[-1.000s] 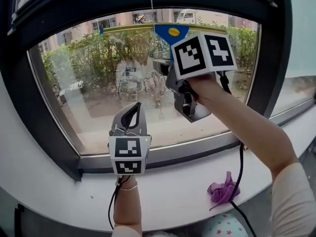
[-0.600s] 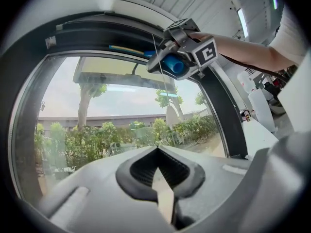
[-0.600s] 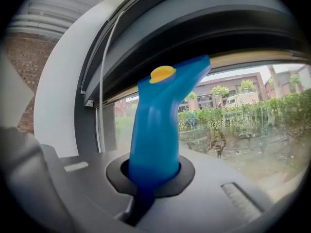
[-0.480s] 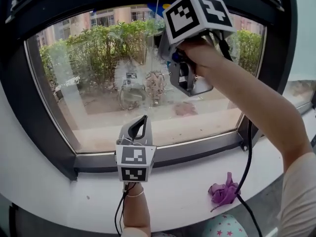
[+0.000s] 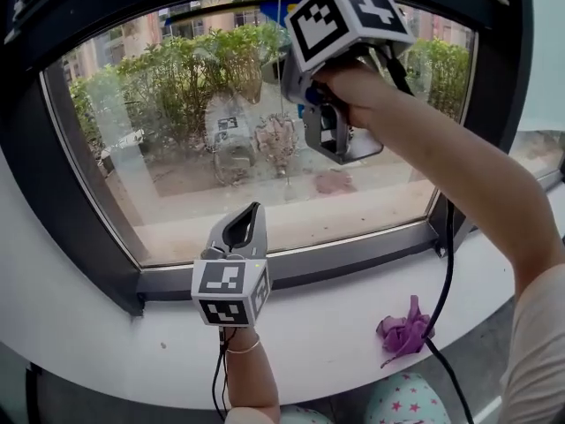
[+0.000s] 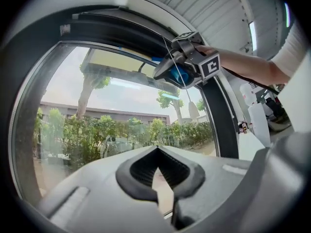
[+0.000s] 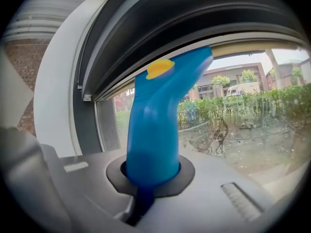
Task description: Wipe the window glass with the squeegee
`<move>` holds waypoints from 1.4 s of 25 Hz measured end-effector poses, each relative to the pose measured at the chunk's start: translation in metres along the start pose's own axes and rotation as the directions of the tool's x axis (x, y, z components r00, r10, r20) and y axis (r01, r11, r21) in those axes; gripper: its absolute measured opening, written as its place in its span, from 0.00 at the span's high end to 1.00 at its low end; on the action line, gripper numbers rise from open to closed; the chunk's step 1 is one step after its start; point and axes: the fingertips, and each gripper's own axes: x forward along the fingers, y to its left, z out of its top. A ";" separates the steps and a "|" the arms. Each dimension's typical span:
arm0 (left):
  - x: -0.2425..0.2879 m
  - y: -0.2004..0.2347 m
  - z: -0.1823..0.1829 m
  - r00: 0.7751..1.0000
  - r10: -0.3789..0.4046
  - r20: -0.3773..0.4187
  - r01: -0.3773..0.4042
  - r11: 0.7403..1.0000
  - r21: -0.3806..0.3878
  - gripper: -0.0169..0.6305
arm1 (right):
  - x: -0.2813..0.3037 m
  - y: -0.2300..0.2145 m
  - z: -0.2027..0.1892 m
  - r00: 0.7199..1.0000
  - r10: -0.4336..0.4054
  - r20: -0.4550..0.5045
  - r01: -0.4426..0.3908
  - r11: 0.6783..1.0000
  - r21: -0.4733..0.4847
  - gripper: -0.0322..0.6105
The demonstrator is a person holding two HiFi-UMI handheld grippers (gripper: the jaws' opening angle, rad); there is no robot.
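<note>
So the squeegee [image 7: 153, 130] was clamped in the right gripper [image 7: 151, 176]. The jaws were closed tight round the fat blue handle, which stuck straight out of them and bent off toward 1 o'clock, with a yellow dot [image 7: 160, 68] near the head. In the head view only a sliver of blue showed, at 12 o'clock of the glass [image 5: 177, 148], right up under the top of the frame [image 5: 79, 193]. The gripper's marker cube covered the rest. I honestly couldn't tell if the rubber edge was actually on the pane or just near it, since no view showed the blade itself.

The left gripper [image 6: 156, 171] was doing nothing. Its jaws were together at the tips with nothing between them, and it was parked low at 6 o'clock, just in front of the bottom frame and over the sill [image 5: 318, 343]. A purple cloth [image 5: 404, 329] lay crumpled on the sill at about 5 o'clock, well away from both tools, with the right gripper's cable [image 5: 446, 263] hanging down past it.

My read is that this was the top of a stroke, tool lifted as high as the pane goes, with the pull itself not yet made. The glass below looked hazy and streaky, so most of the job seemed to be left. I'd guess the next move needed the blade set flat against the pane at 12, then one steady drag toward 6 with even pressure, keeping the wrist from rolling so the edge didn't skip, and the cable kept clear of the cloth
</note>
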 end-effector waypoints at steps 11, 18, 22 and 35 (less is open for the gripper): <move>-0.021 0.005 0.013 0.996 0.086 -0.017 -0.086 0.996 -0.018 0.97 | 0.013 -0.005 -0.013 1.000 0.004 0.000 -0.004 0.999 0.052 0.91; -0.040 0.003 -0.003 0.995 0.103 -0.007 -0.103 0.993 -0.062 0.97 | 0.024 -0.001 -0.044 1.000 0.010 0.019 -0.011 0.999 0.052 0.91; -0.040 0.002 -0.017 0.995 0.101 -0.010 -0.102 0.992 -0.077 0.97 | 0.031 0.000 -0.066 0.999 0.039 0.029 -0.041 0.996 0.076 0.91; -0.044 0.003 -0.049 0.994 0.099 -0.050 -0.103 0.990 -0.092 0.97 | 0.044 -0.008 -0.128 0.998 0.041 0.037 -0.044 0.995 0.093 0.91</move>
